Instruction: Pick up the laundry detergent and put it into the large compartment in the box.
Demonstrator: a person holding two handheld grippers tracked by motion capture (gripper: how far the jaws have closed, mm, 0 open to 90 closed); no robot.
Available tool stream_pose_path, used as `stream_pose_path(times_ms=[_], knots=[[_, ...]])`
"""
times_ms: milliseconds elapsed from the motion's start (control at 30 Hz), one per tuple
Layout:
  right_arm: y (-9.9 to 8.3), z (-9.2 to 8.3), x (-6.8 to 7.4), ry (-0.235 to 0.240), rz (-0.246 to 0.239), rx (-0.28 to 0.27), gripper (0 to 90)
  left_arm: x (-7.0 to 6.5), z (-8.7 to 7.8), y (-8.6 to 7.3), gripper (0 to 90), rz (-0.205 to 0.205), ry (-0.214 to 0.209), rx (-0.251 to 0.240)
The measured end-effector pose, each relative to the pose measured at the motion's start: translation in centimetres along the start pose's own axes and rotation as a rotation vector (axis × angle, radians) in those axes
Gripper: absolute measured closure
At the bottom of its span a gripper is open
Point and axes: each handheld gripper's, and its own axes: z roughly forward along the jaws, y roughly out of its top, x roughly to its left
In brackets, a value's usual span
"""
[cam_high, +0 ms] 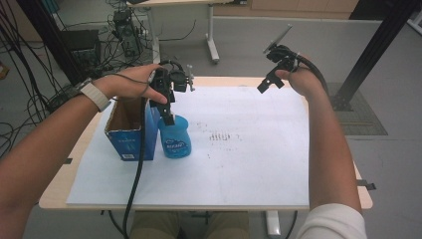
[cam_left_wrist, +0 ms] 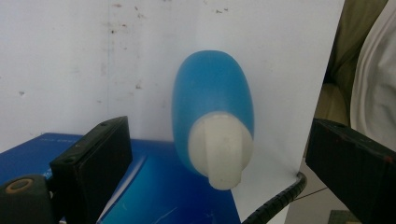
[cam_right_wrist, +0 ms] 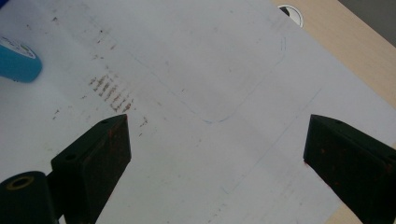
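A blue plastic bottle (cam_high: 175, 139) with a white cap (cam_left_wrist: 219, 151) stands upright on the white paper, touching the side of an open blue cardboard box (cam_high: 127, 139). My left gripper (cam_high: 166, 112) hangs right above the bottle's top, open. In the left gripper view the bottle (cam_left_wrist: 212, 88) is seen from above, its cap between the wide-apart jaws of my left gripper (cam_left_wrist: 217, 144) and touching neither. My right gripper (cam_high: 268, 82) is held up over the table's far right part, open and holding nothing. In its own view my right gripper (cam_right_wrist: 217, 140) looks down on bare paper, with the bottle (cam_right_wrist: 16, 63) at the left edge.
White paper (cam_high: 239, 169) with faint smudges covers most of the wooden table (cam_high: 54, 194). The left gripper's cable (cam_high: 137, 174) trails over the front edge. A cable hole (cam_right_wrist: 292, 11) sits in the tabletop. A black frame post (cam_high: 378, 45) and another table's leg (cam_high: 211, 30) stand behind.
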Motion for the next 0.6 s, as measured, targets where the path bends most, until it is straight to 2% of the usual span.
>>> stream_pose_path(times_ms=[600], knots=[[-0.05,-0.06,-0.08,0.001,0.003,-0.001,7.3,0.05,0.05,-0.05,7.5,-0.012,0.005,0.003]])
